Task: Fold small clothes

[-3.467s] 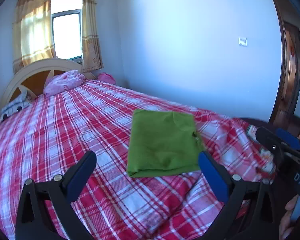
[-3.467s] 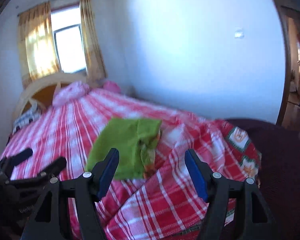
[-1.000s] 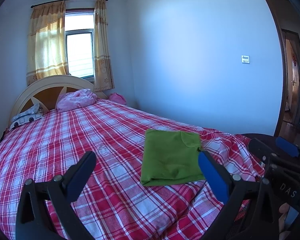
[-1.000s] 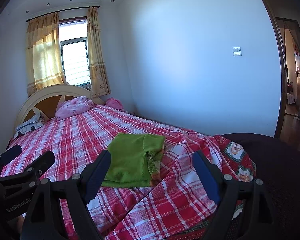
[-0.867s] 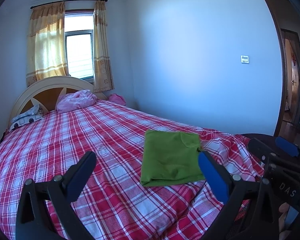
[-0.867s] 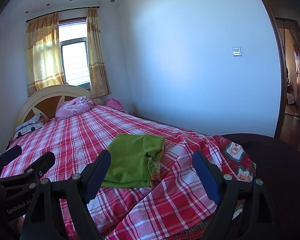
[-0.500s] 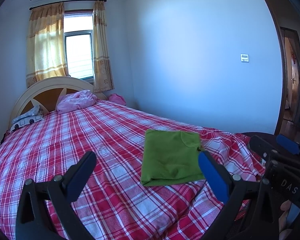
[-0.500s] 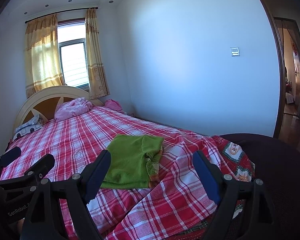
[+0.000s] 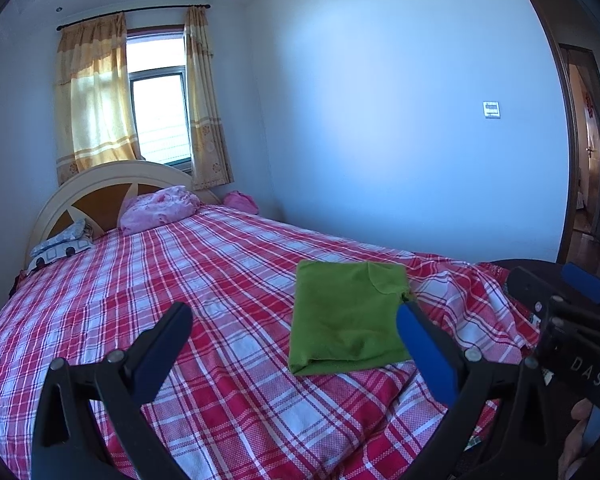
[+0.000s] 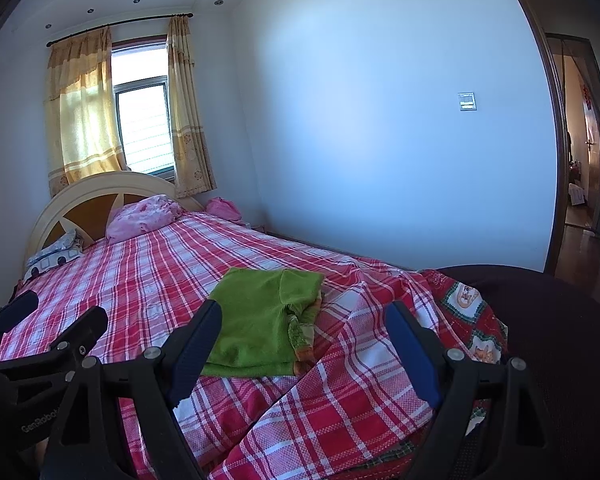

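Left wrist view: a bed (image 9: pixel 100 304) under a red and white checked sheet fills the space ahead of and below both grippers. A cream headboard (image 9: pixel 100 184) stands at its far end below a curtained window (image 9: pixel 158 116), well beyond the jaws. On the sheet lies the green garment (image 9: pixel 346 316), folded into a flat rectangle. It rests ahead of the left gripper (image 9: pixel 294 344), toward its right-hand jaw: the blue pad of that jaw overlaps the garment's right edge in the picture, though the jaws stand above and short of the cloth and do not touch it. The jaws are spread wide apart and grasp nothing.

In the right wrist view the same garment (image 10: pixel 262 320) lies ahead of the right gripper (image 10: pixel 302 340), toward its left-hand jaw, whose pad covers the near left corner of the cloth in the picture. A thicker fold with a patterned edge shows on the garment's right side, between the two jaws. These jaws are also released, wide apart, with nothing between them. A raised ridge of the checked sheet runs under the right-hand jaw.

A pink bundle (image 9: pixel 158 210) and a printed pillow (image 9: pixel 60 246) sit by the headboard, far beyond the jaws. Each gripper appears at the edge of the other's view.
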Tool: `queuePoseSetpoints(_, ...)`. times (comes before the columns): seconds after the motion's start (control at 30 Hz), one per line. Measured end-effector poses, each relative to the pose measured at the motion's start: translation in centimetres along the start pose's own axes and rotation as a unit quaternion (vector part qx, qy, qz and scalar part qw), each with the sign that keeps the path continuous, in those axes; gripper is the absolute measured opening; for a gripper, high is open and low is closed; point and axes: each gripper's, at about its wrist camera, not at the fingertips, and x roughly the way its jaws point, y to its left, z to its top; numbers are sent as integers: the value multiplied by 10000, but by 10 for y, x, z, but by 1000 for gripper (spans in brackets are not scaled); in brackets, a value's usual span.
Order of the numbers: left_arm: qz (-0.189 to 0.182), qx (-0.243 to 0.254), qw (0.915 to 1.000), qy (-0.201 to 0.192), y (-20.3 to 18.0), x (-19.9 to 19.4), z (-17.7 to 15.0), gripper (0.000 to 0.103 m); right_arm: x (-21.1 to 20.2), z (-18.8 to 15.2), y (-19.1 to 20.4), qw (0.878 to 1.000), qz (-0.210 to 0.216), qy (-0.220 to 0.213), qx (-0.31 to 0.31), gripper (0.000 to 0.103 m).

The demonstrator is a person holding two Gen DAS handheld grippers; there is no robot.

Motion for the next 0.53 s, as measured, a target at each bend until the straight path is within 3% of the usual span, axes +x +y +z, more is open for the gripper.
queuePoseSetpoints(0.27,-522,-325,9977,286,6,8,-1,103,1,-1,0,10000,-2,29,-14,85)
queuePoseSetpoints(0.53,-458,-220,9982,330,3,10,-1,103,6,-2,0,9999,-12,140,5,85)
